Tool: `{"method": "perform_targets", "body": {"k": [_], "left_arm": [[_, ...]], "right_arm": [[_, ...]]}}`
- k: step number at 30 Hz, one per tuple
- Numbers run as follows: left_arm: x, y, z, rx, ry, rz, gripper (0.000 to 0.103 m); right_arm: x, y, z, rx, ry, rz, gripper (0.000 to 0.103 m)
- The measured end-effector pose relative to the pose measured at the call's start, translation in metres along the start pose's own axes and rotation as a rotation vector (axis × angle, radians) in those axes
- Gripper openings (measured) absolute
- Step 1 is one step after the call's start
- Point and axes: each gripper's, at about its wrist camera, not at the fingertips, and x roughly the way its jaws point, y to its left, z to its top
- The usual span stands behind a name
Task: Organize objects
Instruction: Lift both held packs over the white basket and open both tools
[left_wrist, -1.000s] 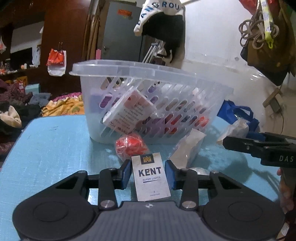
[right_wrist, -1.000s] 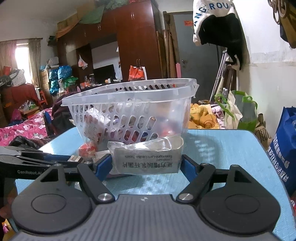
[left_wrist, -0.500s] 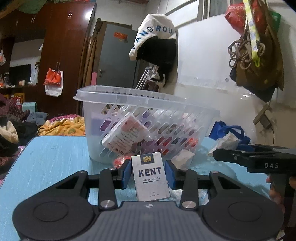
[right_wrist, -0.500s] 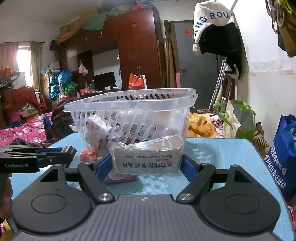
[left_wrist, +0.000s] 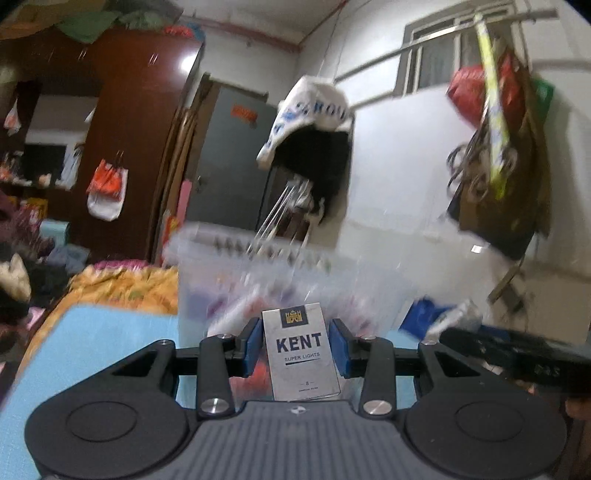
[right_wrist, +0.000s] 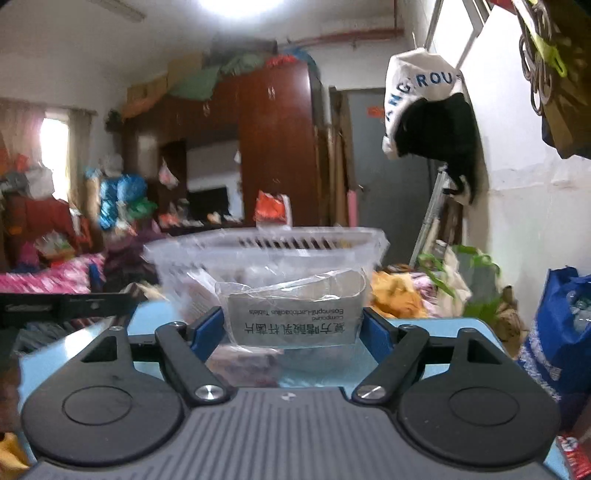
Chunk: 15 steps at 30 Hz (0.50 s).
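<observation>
My left gripper is shut on a white Kent cigarette pack, held upright between its blue pads. Behind it stands the clear slotted plastic basket, blurred, with packets and boxes inside. My right gripper is shut on a clear-wrapped tablet packet with Chinese print, lifted in front of the same basket. The right gripper shows as a dark bar at the right of the left wrist view; the left gripper shows at the left edge of the right wrist view.
The basket stands on a light blue table. A red wrapped object lies in front of the basket. A blue bag stands right of the table. Clothes hang on the wall; bedding and clutter lie behind.
Both grippers have risen and tilted upward with their loads, so the basket sits lower in each view. The current frames are motion-blurred. Both grips are unchanged.
</observation>
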Motion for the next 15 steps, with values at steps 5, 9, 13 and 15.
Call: {"method": "perform_targets", "body": {"k": [5,9,13,15], "left_arm": [[0.022,-0.011,0.082,0.032,-0.023,0.007,0.043],[0.077,-0.008,0.13,0.034,0.055,0.082,0.043],[0.119,0.001,0.136,0.024,0.116,0.164,0.043],[0.128,0.005,0.13,0.034,0.137,0.18,0.043]], "right_arm": [[-0.004,0.015,0.064,-0.074,-0.068,0.014,0.08],[0.05,0.018,0.117,-0.156,-0.028,-0.055,0.081],[0.1,0.005,0.129,-0.139,0.077,-0.076,0.08],[0.11,0.0,0.125,-0.133,0.091,-0.099,0.08]]}}
